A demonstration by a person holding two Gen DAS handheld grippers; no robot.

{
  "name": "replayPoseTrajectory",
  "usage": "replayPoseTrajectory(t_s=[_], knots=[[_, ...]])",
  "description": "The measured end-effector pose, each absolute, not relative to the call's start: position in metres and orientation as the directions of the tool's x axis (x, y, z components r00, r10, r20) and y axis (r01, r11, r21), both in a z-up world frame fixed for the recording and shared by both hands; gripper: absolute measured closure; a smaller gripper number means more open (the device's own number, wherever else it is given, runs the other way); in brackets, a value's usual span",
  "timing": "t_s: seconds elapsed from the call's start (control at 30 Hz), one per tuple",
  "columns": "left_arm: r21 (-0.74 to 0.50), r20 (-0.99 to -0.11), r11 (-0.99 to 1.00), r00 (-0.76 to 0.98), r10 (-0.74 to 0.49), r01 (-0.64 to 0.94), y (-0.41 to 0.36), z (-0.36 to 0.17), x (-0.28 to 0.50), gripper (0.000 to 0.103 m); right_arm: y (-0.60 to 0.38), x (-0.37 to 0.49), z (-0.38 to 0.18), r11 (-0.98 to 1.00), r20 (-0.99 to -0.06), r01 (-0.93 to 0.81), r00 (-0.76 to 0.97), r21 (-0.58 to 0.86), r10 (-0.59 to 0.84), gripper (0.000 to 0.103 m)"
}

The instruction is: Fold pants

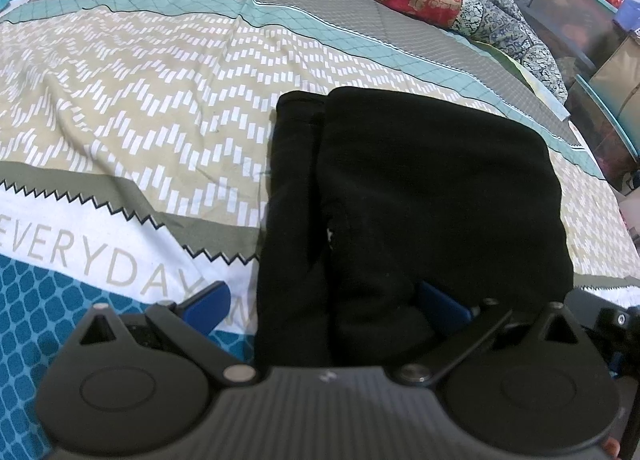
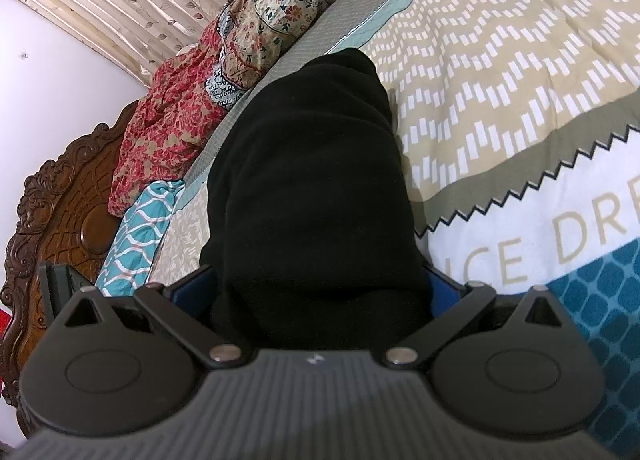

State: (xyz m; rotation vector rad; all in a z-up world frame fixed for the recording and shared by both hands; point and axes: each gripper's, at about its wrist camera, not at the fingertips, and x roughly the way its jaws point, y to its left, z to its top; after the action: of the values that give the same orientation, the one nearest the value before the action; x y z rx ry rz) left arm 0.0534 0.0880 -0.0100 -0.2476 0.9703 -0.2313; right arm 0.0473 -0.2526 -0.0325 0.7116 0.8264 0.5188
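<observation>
The black pants (image 1: 420,196) lie folded into a thick bundle on the patterned bedspread (image 1: 140,100), toward its right side in the left wrist view, their near end reaching in between the fingers of the left gripper (image 1: 324,300). That claw is spread wide: its left blue pad (image 1: 208,300) sits on bare bedspread just left of the cloth, while the right pad (image 1: 442,302) is partly sunk in the folds.

In the right wrist view the same pants (image 2: 312,188) fill the middle, running away from the right gripper (image 2: 320,288). Its two blue pads flank the near end of the bundle, touching the cloth on both sides; whether they truly pinch it I cannot tell.

A floral quilt (image 2: 248,40) is heaped along the far edge, beside a carved wooden headboard (image 2: 60,212).
</observation>
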Motion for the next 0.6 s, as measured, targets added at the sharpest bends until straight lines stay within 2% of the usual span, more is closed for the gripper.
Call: replayPoseTrajectory(t_s=[0.6], knots=[[-0.309, -0.779, 0.947, 0.548, -0.303, 0.084, 0.0878, -0.0099, 0.0522, 0.000, -0.2477, 0.0485, -0.0314, 0.682, -0.496, -0.147, 0.579, 0.717, 0.647, 0.000]])
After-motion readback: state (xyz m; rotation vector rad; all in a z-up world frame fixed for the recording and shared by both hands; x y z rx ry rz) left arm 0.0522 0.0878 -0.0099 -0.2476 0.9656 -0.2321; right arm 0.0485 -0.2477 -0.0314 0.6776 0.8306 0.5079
